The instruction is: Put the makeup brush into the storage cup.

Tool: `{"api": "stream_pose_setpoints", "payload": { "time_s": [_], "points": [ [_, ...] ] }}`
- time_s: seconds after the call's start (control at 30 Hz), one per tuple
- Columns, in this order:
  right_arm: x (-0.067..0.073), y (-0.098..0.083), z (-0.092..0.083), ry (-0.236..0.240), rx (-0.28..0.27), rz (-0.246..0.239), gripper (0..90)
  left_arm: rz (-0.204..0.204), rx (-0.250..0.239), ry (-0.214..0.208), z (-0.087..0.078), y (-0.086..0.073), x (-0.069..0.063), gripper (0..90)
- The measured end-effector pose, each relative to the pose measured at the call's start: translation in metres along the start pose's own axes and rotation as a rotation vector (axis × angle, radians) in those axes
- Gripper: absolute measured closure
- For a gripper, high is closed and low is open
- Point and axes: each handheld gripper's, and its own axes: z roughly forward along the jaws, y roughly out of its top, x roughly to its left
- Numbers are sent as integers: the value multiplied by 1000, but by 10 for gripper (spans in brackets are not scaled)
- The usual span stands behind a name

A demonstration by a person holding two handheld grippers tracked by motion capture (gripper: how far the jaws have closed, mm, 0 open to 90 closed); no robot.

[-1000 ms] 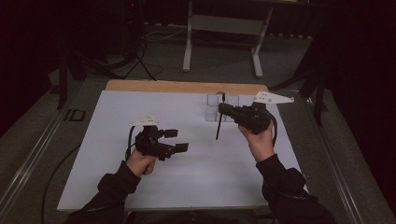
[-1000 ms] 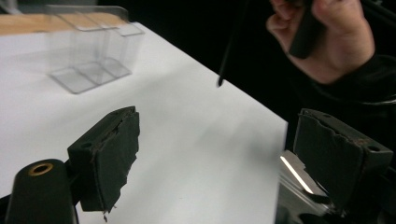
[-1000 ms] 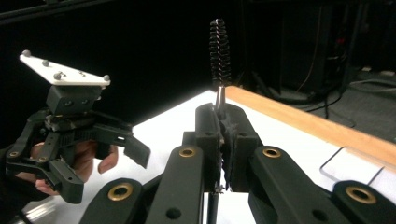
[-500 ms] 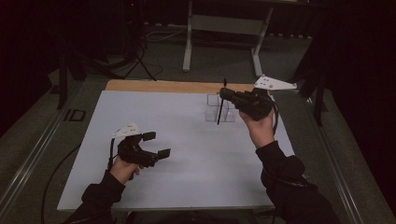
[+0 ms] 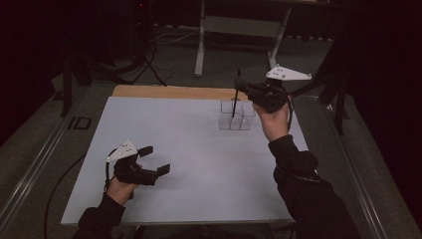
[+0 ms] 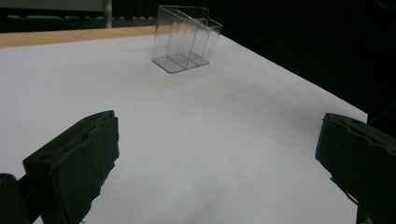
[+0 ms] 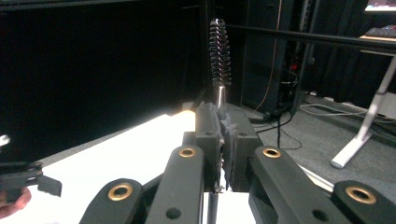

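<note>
A thin black brush (image 5: 235,102) with a spiral bristle head (image 7: 219,51) stands nearly upright, and my right gripper (image 5: 242,85) (image 7: 223,122) is shut on its stem. The brush's lower end overlaps a clear divided holder (image 5: 238,121) (image 6: 187,39) at the table's far right; I cannot tell whether it is inside. My left gripper (image 5: 158,159) (image 6: 215,163) hovers low over the near left of the white table. Its jaws stand wide apart, having just been opening, with nothing between them.
The white tabletop (image 5: 199,164) ends in a wooden strip (image 5: 164,92) at the far edge. Beyond it are a desk frame (image 5: 201,45) and cables on a dark floor. The left gripper shows small (image 7: 28,182) in the right gripper view.
The left hand has drawn back toward the near left corner and sunk, its jaws spreading wider. The right hand has lifted the brush and carried it farther away, over the clear holder.
</note>
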Motion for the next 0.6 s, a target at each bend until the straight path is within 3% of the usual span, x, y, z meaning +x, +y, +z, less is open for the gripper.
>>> {"api": "stream_pose_setpoints", "payload": {
  "time_s": [0.27,0.6],
  "points": [
    [-14,7,13,-44,-5,-7,856,33,-8,-22,4,-6,0,2],
    [-27,8,27,-80,-12,-16,856,12,-54,-35,2,-9,0,2]
  ]
}}
